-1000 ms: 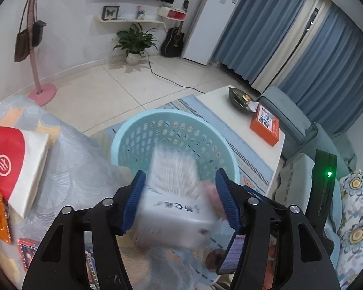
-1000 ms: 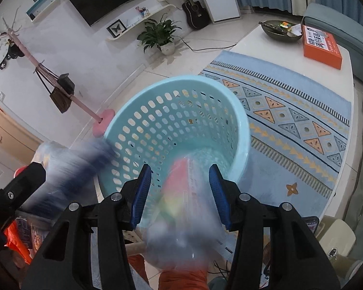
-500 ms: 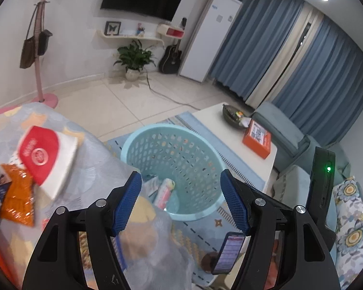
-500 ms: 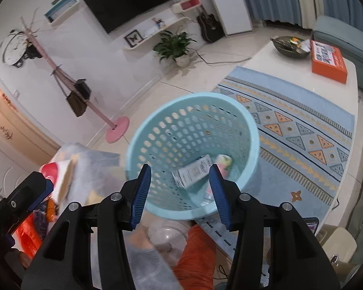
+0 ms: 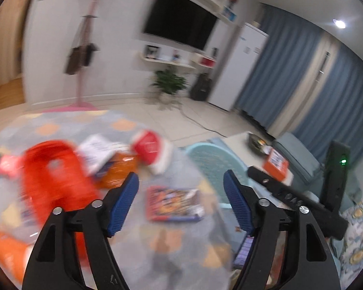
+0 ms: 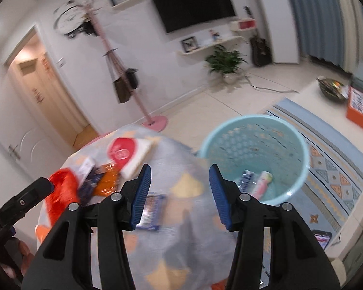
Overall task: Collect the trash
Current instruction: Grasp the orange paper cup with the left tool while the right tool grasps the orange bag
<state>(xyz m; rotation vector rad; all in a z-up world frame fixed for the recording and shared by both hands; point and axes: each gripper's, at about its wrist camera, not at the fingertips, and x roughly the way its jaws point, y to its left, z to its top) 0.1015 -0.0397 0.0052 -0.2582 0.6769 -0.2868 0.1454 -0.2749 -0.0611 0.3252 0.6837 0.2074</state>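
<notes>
Perforated round plastic basket [image 6: 254,130] holds two wrappers; both grippers gape empty.

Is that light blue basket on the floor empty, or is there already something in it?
Not empty. The right wrist view shows the basket upright, with two packages lying at its bottom.

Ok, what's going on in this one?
A person with two handheld grippers is clearing trash off a covered table into a blue basket on the floor beside it. Both the left gripper and right gripper are open and empty, pointed at the table. Two items already lie in the basket. Several packets remain on the table, among them a flat packet, an orange packet and a red-and-white pack.
</notes>
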